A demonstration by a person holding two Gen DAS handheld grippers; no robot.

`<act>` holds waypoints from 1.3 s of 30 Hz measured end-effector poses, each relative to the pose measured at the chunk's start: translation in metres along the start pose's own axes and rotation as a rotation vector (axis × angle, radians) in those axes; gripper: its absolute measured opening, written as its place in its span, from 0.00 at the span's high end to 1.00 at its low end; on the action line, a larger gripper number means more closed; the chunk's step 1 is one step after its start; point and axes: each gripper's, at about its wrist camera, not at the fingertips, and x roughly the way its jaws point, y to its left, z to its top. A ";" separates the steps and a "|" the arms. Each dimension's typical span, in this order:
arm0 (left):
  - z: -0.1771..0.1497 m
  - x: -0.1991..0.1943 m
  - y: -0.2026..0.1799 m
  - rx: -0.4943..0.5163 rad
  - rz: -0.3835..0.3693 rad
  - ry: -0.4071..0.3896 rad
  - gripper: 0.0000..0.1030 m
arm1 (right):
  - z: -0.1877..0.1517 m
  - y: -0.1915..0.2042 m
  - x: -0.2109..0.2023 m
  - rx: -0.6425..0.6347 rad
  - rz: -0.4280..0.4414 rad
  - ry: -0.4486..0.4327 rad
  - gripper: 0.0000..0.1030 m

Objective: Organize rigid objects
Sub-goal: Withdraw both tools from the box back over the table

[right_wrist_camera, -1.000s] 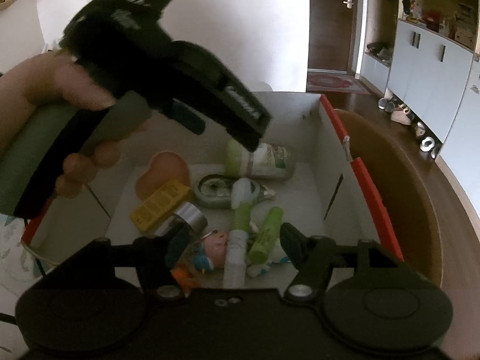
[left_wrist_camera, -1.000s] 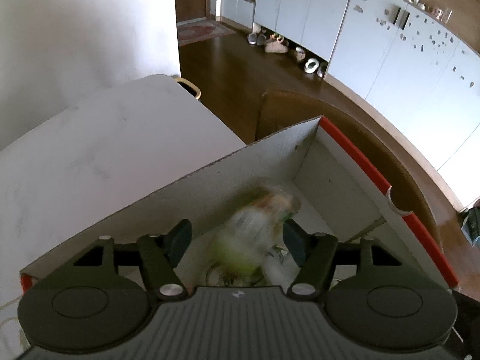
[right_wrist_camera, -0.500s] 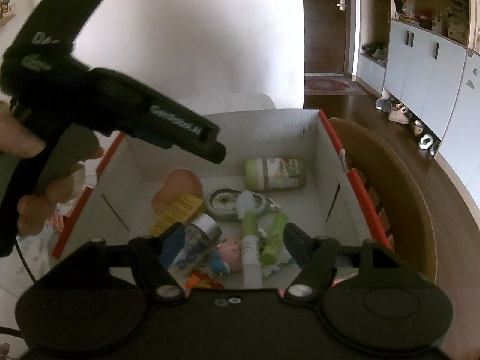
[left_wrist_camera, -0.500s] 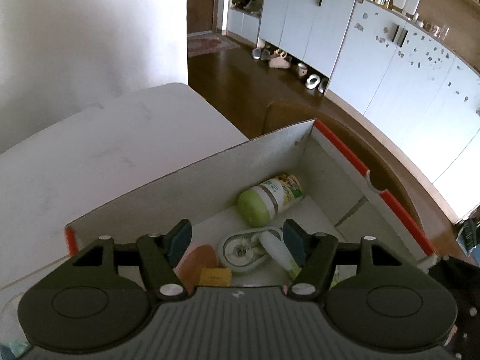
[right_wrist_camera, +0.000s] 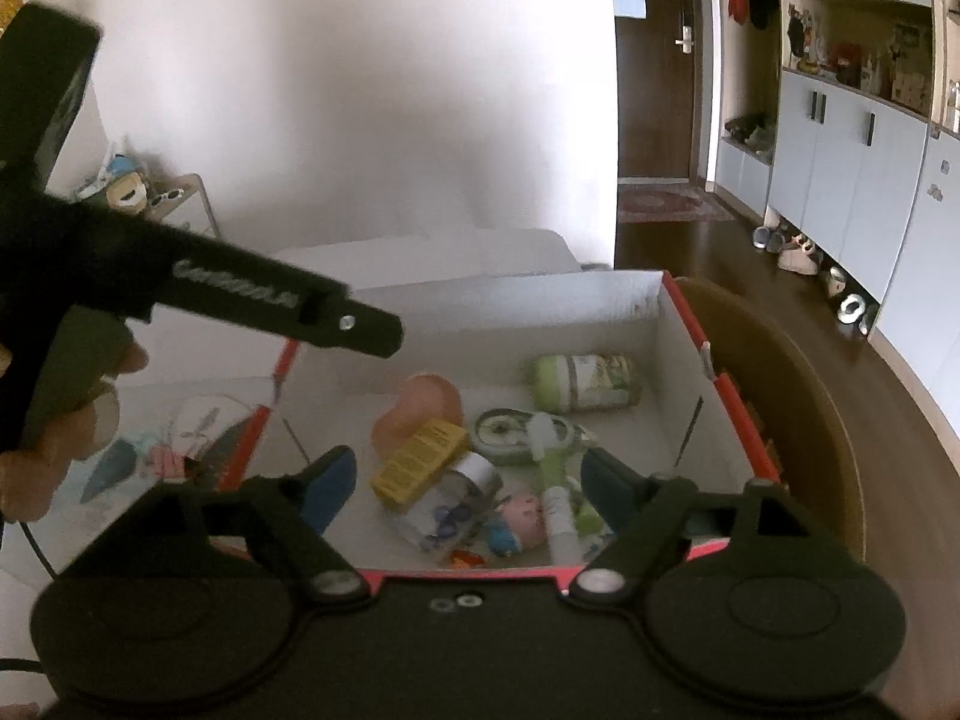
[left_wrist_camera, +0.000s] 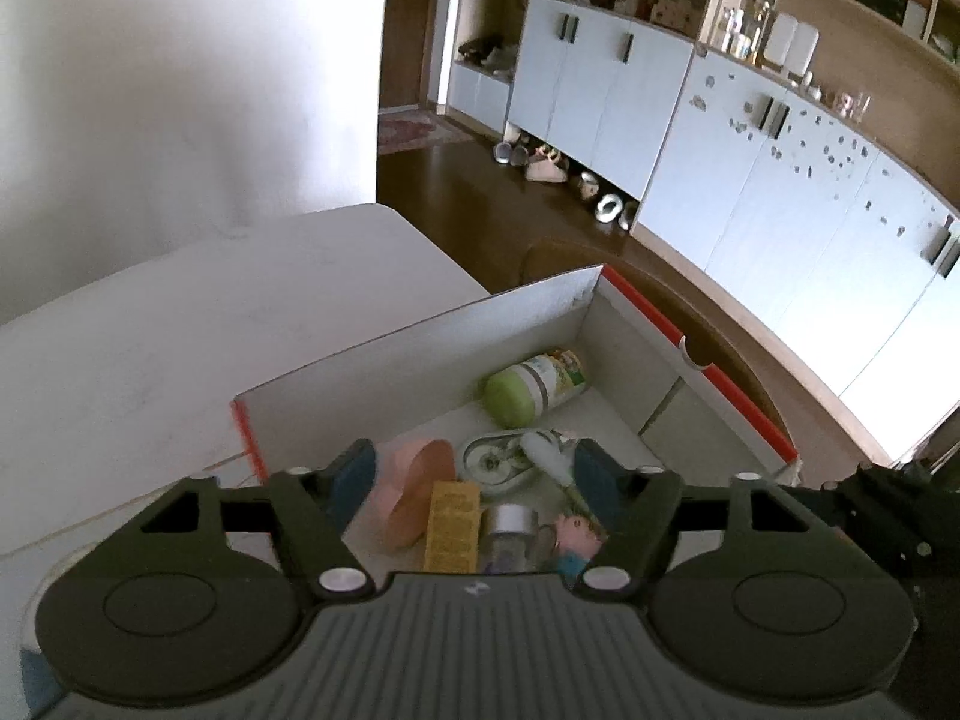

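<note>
The cardboard box [right_wrist_camera: 678, 324] already holds a green-capped bottle [right_wrist_camera: 585, 381], yellow packet [right_wrist_camera: 420, 461] and toys; both left gripper [left_wrist_camera: 474, 477] and right gripper [right_wrist_camera: 465, 486] are opening, empty, above it; leftovers unclear

Black left gripper [left_wrist_camera: 473, 474]: blue pads, silver screws, ribbed grey housing.
</note>
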 end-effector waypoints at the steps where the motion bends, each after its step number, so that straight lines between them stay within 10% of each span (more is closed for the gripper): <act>1: -0.003 -0.006 0.002 -0.004 -0.003 -0.009 0.28 | 0.000 0.003 -0.002 0.002 -0.002 -0.009 0.18; 9: -0.025 -0.047 0.030 -0.025 -0.008 -0.040 0.22 | -0.002 0.027 -0.023 0.027 -0.001 -0.055 0.04; 39: -0.094 -0.120 0.174 -0.086 -0.015 -0.066 0.01 | -0.007 0.160 0.001 0.061 0.019 -0.055 0.01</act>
